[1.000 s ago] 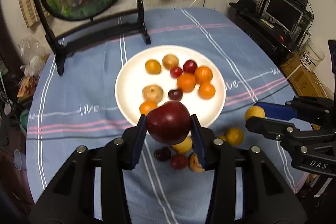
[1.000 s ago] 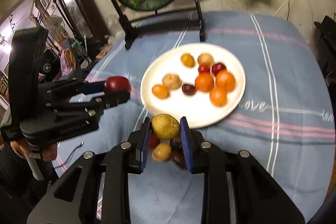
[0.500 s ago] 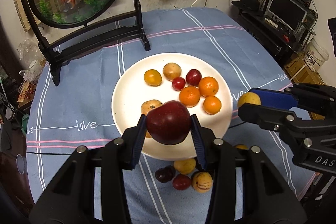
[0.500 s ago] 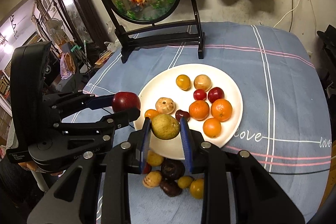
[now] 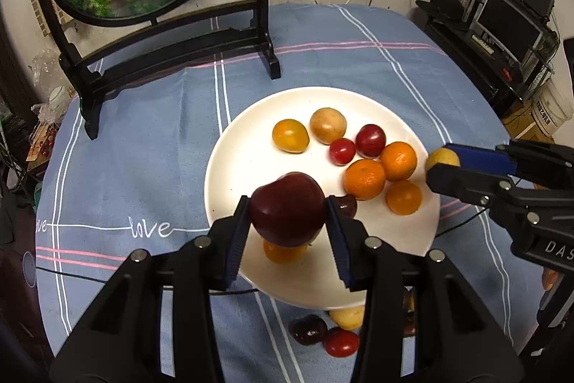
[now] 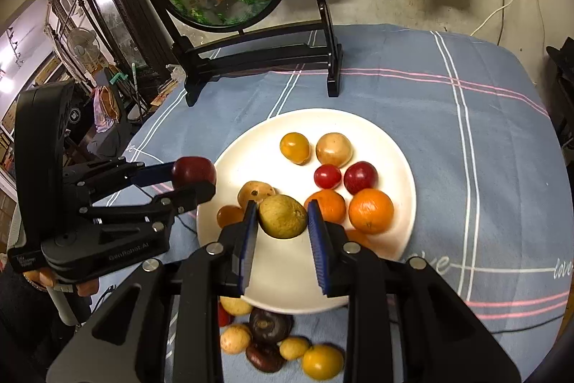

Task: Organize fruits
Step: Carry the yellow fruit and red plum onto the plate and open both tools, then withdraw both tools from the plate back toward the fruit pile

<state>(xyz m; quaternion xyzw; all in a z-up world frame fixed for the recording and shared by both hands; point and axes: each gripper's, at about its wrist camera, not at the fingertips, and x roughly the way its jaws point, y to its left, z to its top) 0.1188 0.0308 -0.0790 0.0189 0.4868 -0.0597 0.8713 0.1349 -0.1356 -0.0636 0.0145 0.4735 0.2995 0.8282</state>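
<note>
Left gripper (image 5: 288,221) is clamped on a dark red apple (image 5: 287,209) over the near edge of the white plate (image 5: 229,174); right gripper (image 6: 282,221) pinches a yellow-green fruit (image 6: 282,217) there too. The plate holds oranges (image 6: 370,210), small red fruits (image 6: 360,177) and yellowish ones. More loose fruit (image 6: 271,325) sits on the tablecloth (image 6: 466,139), partly hidden behind the gripper bodies.

Two wrist fisheyes look steeply down, close above the same white plate (image 5: 229,167) (image 6: 398,146), each seeing the other gripper.
</note>
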